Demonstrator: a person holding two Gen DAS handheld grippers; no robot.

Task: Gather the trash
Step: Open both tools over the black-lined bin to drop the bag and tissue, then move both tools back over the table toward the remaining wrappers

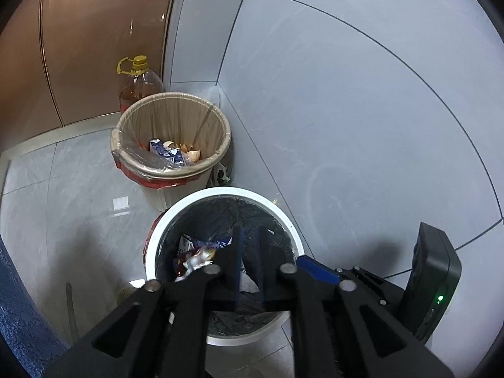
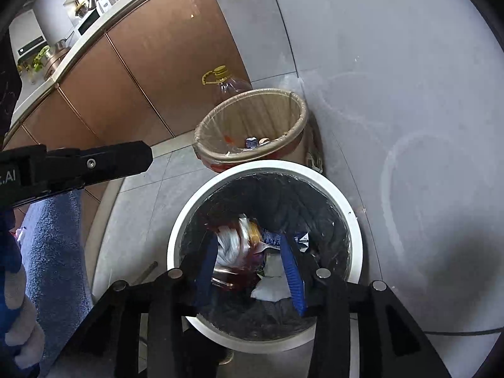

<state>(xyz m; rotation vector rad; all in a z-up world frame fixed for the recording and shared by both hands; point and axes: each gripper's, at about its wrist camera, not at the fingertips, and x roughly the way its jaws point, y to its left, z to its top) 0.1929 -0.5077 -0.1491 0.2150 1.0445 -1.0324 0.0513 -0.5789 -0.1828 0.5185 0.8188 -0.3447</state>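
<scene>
Both tongs hang over the white-rimmed bin (image 2: 352,220), fingers pointing down into it. Right tongs (image 2: 252,245): blue-padded fingers (image 2: 291,271) spread wide, nothing between them; the trash (image 2: 242,245) lies below the gap. Left tongs (image 1: 249,261): jaws at a narrow gap, empty, above the same bin (image 1: 163,223); in the right wrist view the left tool shows only side-on at the left edge. Trash sits at the bottom of the black liner (image 2: 283,198): crumpled silver and red wrappers, a blue-and-white carton scrap (image 2: 271,236), a white paper piece (image 2: 271,280). In the left wrist view the same heap (image 1: 195,252) lies left of the fingers. Just beyond this bin, touching or nearly touching it, stands a second bin (image 1: 170,170) with a clear liner over a tan rim, holding eggshells (image 1: 192,152) and a blue carton (image 1: 160,148). Behind that, against the brown cabinet (image 1: 94,47), an oil bottle (image 1: 138,85) with yellow cap and handle. Grey tiled wall (image 1: 346,94) to the right, pale tiled floor (image 1: 63,204) to the left. A blue towel-like cloth (image 2: 53,252) hangs at the left edge of the right wrist view. Kitchen surface (image 2: 94,22) above the cabinet carries pots and small items, too small to identify.
</scene>
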